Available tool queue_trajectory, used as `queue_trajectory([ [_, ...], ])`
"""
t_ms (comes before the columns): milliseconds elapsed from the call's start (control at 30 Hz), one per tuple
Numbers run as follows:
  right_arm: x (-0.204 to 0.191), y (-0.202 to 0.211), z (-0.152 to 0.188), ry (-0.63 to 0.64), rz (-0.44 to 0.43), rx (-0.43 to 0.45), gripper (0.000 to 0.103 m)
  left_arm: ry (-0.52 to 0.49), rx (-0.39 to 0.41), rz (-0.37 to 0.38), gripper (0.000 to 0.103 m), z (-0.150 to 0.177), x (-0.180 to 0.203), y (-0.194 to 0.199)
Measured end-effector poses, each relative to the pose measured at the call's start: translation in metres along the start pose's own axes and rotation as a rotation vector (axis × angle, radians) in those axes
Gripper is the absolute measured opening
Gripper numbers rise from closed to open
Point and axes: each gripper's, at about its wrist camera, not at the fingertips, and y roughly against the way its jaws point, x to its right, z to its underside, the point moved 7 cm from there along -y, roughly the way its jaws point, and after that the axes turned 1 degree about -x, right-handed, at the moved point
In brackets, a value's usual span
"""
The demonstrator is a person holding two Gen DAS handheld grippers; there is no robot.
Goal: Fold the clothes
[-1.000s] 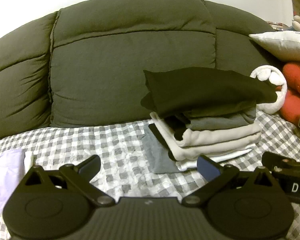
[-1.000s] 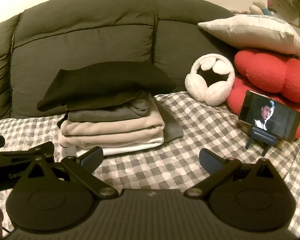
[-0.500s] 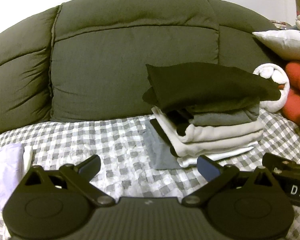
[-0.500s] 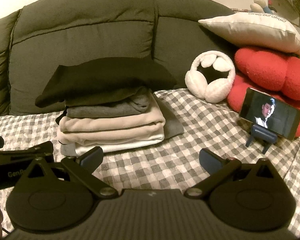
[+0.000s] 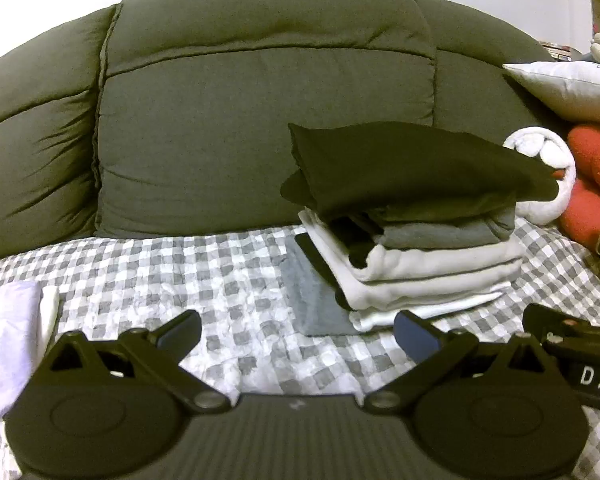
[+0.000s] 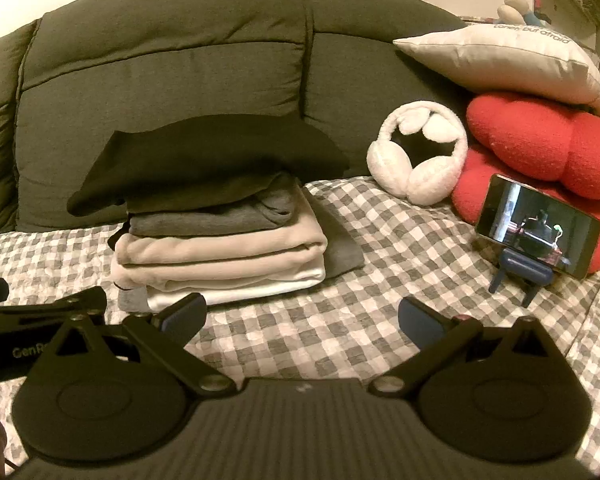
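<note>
Folded clothes in a black, grey, cream and white stack (image 5: 412,236) are resting on the checkered bedspread (image 5: 204,276), looking soft and floppy; pinching hems seems wisest. Left gripper (image 5: 296,330) and right gripper (image 6: 302,316) are hovering spread, empty.

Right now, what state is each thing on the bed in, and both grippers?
Left gripper: open, empty.
Right gripper: open, empty.
Stack of clothes: folded, piled, black garment on top.
Lavender garment: lying loose, apart from the stack.
Phone: screen on, propped on its stand.
White earmuffs: leaning on the red cushion.
</note>
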Motion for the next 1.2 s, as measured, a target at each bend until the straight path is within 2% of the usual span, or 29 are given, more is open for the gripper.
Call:
queue_trajectory([
  [1200, 0.0029, -0.0006, 0.0001, -0.007, 0.005, -0.002, 0.103, -0.016, 0.003, -0.006, 0.102, -0.0007, 0.0022, -0.0002],
])
